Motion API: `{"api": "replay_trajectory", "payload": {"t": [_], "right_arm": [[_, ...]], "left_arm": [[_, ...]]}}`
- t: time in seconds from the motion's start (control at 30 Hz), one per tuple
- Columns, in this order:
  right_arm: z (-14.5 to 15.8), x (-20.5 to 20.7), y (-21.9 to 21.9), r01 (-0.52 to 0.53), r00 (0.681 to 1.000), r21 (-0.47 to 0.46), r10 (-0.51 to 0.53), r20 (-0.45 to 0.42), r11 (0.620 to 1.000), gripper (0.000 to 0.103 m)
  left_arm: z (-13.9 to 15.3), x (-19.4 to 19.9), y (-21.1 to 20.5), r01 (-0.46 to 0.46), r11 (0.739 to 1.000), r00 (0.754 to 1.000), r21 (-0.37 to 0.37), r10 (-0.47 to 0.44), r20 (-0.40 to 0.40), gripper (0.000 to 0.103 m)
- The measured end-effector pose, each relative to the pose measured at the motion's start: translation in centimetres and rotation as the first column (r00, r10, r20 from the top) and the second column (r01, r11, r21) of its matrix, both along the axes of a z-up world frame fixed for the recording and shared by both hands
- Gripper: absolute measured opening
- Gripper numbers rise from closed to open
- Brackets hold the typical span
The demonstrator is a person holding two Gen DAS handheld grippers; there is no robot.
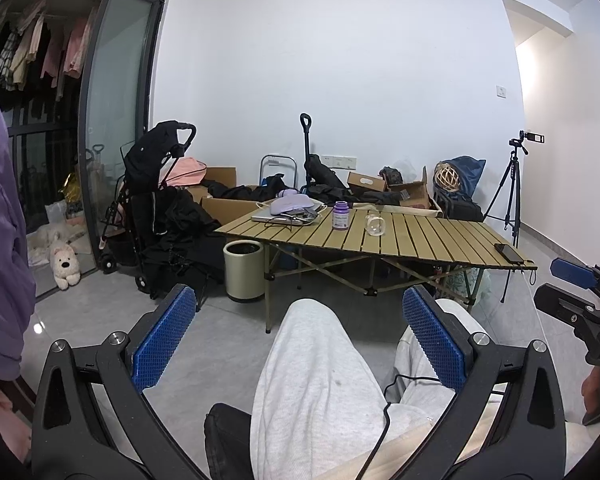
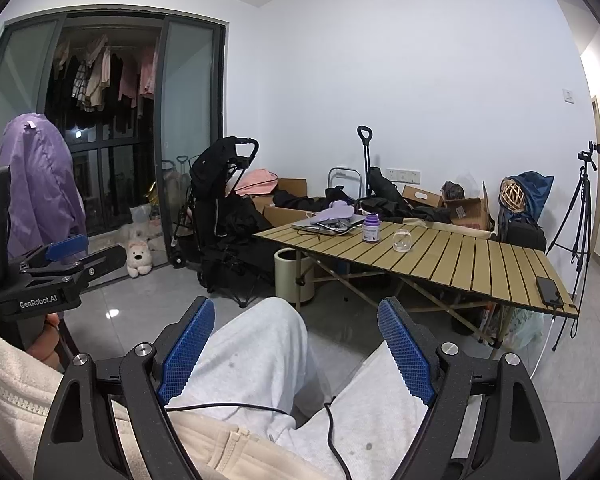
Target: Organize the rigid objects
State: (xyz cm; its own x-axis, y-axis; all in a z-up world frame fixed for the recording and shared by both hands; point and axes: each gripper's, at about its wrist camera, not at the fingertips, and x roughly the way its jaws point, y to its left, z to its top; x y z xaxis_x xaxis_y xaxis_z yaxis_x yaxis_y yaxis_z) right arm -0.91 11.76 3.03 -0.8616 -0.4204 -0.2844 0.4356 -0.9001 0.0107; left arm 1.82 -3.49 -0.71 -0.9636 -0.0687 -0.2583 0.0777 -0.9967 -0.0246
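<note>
1. Two grippers are held low above the seated person's lap, well apart from the slatted worktop (image 1: pixel 420 236) that stands across the floor ahead.
2. Left gripper (image 1: pixel 300 344): its blue pads (image 1: pixel 162 344) stand wide apart with nothing between them; only the person's grey trouser knee (image 1: pixel 316 360) shows through the gap. In the right wrist view the same gripper (image 2: pixel 66 254) appears at the left edge, seen side-on.
3. Plush dog (image 1: pixel 65 266): lies on the floor at the left, beside the glass sliding door (image 1: pixel 112 120).
4. Black stroller (image 1: pixel 156 184): stands between the door and the worktop, with a pale round bin (image 1: pixel 243 270) beside the worktop's left leg.
5. Laptop (image 1: pixel 288 216): lies on the worktop's far left corner, with a lilac object (image 1: pixel 292 203) resting on top of it.
6. Purple-capped bottle (image 1: pixel 341 216): stands upright on the worktop just right of the laptop.
7. Clear glass (image 1: pixel 375 225): stands on the worktop near the bottle, to its right and apart from it.
8. Black phone (image 1: pixel 508 252): lies flat at the worktop's near right corner, well apart from the glass.
9. Tripod (image 1: pixel 510 196): stands on the floor behind the worktop's right end.
10. Right gripper (image 2: pixel 296 348): its pads are spread wide and hold nothing, with the lap visible between them. In the left wrist view it (image 1: pixel 568 292) shows at the right edge.
</note>
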Motion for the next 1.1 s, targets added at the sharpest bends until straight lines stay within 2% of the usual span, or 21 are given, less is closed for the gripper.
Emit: {"api": "replay_trajectory", "payload": {"t": [1.1], "right_arm": [[0.12, -0.05, -0.04, 0.002, 1.000, 0.004, -0.002, 0.002, 1.000, 0.088]], "left_arm": [[0.15, 0.25, -0.77, -0.003, 1.000, 1.000, 0.000, 0.003, -0.005, 0.103]]}}
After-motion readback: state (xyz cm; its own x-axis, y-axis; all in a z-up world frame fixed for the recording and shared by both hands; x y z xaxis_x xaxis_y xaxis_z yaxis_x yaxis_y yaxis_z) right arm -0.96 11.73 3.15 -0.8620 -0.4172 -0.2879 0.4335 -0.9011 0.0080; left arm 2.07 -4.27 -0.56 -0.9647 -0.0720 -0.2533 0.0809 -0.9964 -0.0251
